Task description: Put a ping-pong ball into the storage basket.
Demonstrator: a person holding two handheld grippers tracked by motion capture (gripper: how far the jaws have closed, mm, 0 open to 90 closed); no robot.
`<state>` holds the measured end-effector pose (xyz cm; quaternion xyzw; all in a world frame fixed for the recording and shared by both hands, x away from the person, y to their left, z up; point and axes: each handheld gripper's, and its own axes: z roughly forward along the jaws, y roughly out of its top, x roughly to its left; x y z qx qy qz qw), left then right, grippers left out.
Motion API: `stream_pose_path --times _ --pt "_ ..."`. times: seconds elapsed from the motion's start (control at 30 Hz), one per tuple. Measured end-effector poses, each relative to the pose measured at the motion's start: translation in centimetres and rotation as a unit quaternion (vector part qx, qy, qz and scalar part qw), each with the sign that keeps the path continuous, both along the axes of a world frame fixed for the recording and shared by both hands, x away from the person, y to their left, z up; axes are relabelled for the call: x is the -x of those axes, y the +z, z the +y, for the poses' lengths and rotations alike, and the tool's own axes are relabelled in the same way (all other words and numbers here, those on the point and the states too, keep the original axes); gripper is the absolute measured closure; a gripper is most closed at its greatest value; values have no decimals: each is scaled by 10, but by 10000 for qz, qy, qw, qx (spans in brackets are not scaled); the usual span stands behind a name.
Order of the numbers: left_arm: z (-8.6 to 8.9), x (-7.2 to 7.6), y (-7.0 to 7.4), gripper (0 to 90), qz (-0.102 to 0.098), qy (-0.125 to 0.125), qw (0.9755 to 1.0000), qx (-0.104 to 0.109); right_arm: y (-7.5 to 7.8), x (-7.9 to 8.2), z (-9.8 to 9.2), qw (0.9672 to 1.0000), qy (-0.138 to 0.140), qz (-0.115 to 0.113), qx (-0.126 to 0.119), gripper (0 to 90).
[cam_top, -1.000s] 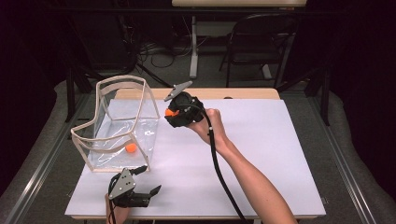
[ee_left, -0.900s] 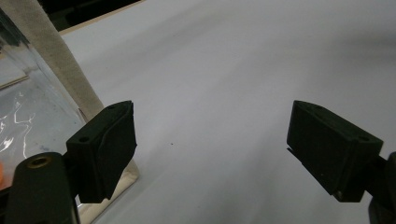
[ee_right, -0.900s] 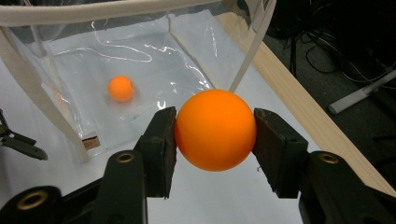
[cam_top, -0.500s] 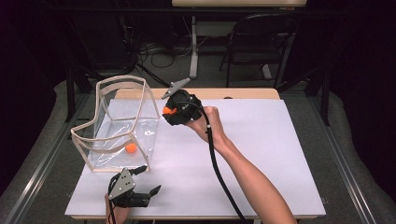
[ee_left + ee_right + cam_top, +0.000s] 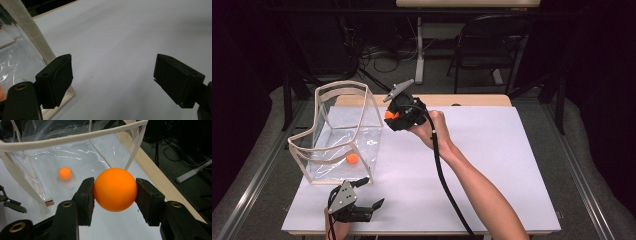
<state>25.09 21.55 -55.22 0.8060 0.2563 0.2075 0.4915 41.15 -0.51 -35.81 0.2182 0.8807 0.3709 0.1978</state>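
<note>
A clear plastic bag with cream trim [image 5: 337, 127] stands open on the left of the white table [image 5: 502, 160]. One orange ball [image 5: 353, 158] lies on the bag's floor, also seen through the plastic as the small ball [image 5: 65, 173]. My right gripper [image 5: 388, 116] hovers just right of the bag's rim [image 5: 75, 138], shut on a second orange ball [image 5: 115, 189] squeezed between both pads. My left gripper [image 5: 368, 192] rests low at the table's front edge beside the bag's near corner [image 5: 37, 42]. Its jaws stand wide apart with nothing between them, the left gripper [image 5: 113, 77] over bare table.
A wooden strip [image 5: 472, 100] runs along the table's far edge. Behind it stand a black chair [image 5: 492, 45] and a table leg amid floor cables [image 5: 377, 52]. The right gripper's black cable [image 5: 447, 185] trails along the forearm.
The right gripper with its ball has edged slightly left and up toward the bag's rim. The left gripper has stayed put.
</note>
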Motion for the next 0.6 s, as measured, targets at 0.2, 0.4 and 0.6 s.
stream_pose_path --times 0.2,0.4,0.6 --pt "0 0 0 157 9 -6 10000 16 4 0 4 10000 32 -34 14 510" --pt "0 0 0 157 7 -4 10000 -2 8 -1 7 10000 25 -41 -7 510" --pt "0 0 0 157 12 -1 10000 5 14 -1 11 10000 54 -63 -42 510"
